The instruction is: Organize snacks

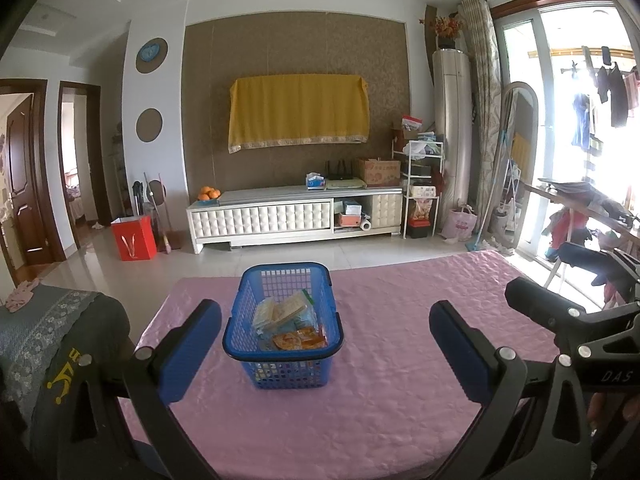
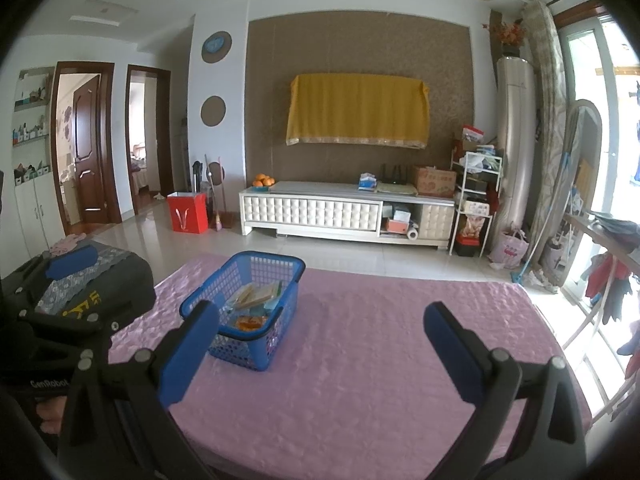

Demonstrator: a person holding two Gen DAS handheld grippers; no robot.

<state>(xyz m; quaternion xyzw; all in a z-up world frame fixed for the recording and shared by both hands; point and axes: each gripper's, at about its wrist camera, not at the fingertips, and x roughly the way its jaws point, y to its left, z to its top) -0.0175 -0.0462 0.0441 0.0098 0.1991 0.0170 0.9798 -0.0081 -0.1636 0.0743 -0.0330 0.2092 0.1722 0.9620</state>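
The blue plastic basket (image 1: 283,326) stood on the pink quilted tablecloth (image 1: 400,360), and the snack packets (image 1: 286,320) lay inside it; no packet showed on the cloth outside it. From the left gripper (image 1: 325,354) the basket lay straight ahead, framed between the two blue pads, its long axis running away from the camera toward the white TV cabinet (image 1: 296,216). From the right gripper (image 2: 320,352) the same basket (image 2: 244,312) sat ahead and to the left, its near corner hidden behind the left pad (image 2: 188,356). The left gripper therefore looked the better lined up with it, and probably the nearer. Both grippers stood spread wide with nothing between their pads.

Inside the basket an orange packet (image 1: 298,338) lay at the front and a tan, cracker-like packet (image 1: 282,310) sat tilted behind it; anything printed on them was too small to read, and how many lay beneath could not be told. The near edge of the table was cut off in both views.
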